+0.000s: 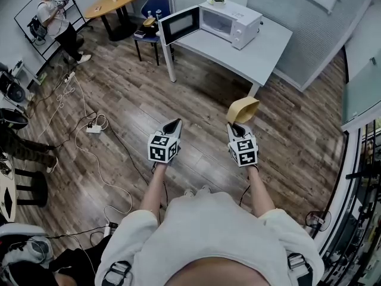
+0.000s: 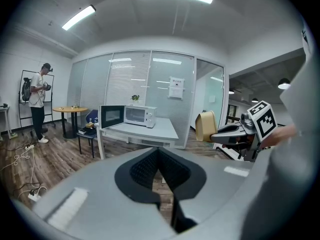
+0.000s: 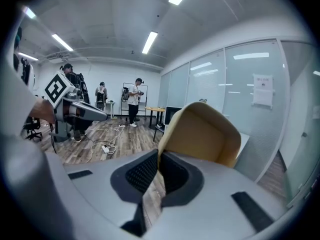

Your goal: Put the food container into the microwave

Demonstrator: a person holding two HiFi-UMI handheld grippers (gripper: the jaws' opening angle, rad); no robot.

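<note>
Tan food container [image 3: 210,134] rim pinched between right gripper [image 3: 158,159] fingers; left gripper [image 2: 158,159] fingers closed, empty.

Ahead of you stands a pale grey table [image 1: 265,49] on white legs. On it sits a white microwave [image 1: 232,21] with its door swung open (toward your left). The floor [image 1: 196,112] beneath you is wood-look planking. A white power strip [image 1: 93,128] and loose cables [image 1: 62,98] lie on it at your left. Farther back stand a round wooden table [image 1: 113,2] and a low dark side table [image 1: 149,39] bearing small items.
</note>
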